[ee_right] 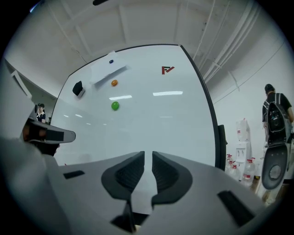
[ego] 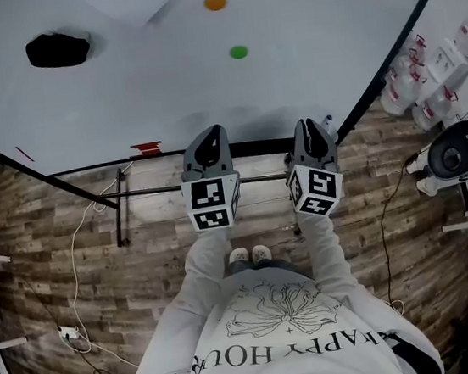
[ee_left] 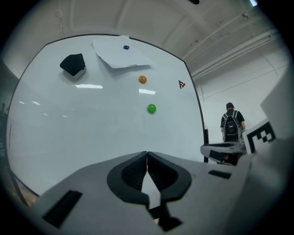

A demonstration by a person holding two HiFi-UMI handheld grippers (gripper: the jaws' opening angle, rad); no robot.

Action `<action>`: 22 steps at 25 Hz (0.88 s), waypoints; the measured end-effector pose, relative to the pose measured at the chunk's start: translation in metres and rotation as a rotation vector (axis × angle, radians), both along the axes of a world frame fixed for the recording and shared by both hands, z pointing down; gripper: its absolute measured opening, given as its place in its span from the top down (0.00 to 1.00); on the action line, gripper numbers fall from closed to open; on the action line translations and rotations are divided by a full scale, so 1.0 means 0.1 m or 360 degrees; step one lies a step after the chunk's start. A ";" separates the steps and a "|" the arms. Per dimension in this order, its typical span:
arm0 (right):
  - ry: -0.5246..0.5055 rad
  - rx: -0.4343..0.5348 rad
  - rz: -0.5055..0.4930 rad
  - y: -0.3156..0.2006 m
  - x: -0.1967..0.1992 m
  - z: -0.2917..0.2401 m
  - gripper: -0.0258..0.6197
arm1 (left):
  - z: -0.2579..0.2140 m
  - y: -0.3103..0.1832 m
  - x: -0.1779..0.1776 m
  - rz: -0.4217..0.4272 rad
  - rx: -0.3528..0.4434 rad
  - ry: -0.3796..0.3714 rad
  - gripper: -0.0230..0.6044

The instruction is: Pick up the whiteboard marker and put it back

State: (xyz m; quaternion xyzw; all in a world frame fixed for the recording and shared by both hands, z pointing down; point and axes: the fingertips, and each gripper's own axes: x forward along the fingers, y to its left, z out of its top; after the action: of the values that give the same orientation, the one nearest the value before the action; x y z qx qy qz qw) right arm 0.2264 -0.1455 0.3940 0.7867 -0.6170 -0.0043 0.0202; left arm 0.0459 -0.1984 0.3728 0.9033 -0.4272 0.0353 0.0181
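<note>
**Head view.** The whiteboard (ego: 203, 83) stands ahead with a ledge along its bottom edge. A short red object (ego: 145, 148) lies on that ledge, and I take it for the whiteboard marker, though it is too small to be certain. Its long axis runs along the ledge, left to right in the picture. I cannot tell which end carries the cap.

The left gripper (ego: 208, 135) and the right gripper (ego: 312, 125) are both held level, side by side, pointing at the board's lower edge. The marker lies just to the left of the left gripper, so that hand is the nearer one. The right gripper is well apart from it. My judgement is that the coming reach is sideways to the left along the ledge, with the jaws closing across the barrel rather than along it.

**Left gripper view.** The jaws are pressed together at the tips with nothing between them. They face bare board below the green magnet (ee_left: 151, 109). The marker is out of frame.

**Right gripper view.** The jaws stand slightly apart, leaving a narrow empty gap. Only board shows ahead, and no marker is in sight.
</note>
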 end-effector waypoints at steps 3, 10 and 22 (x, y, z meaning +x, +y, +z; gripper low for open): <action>-0.0013 0.0012 -0.0003 -0.01 -0.04 -0.03 0.89 | 0.00 0.02 -0.04 -0.0006 -0.0004 0.0003 0.95; 0.0043 0.0020 -0.0011 -0.01 -0.07 -0.10 0.89 | 0.01 0.02 -0.08 -0.0020 -0.0013 0.0007 0.95; 0.0073 0.0013 0.0002 0.01 -0.04 -0.10 0.89 | 0.00 0.01 -0.11 -0.0020 -0.0008 0.0013 0.95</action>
State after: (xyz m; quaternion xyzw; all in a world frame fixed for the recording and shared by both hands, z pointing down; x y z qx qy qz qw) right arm 0.2226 -0.1444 0.3837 0.7869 -0.6158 -0.0248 0.0312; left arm 0.0347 -0.1972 0.3733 0.9006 -0.4328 0.0326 0.0223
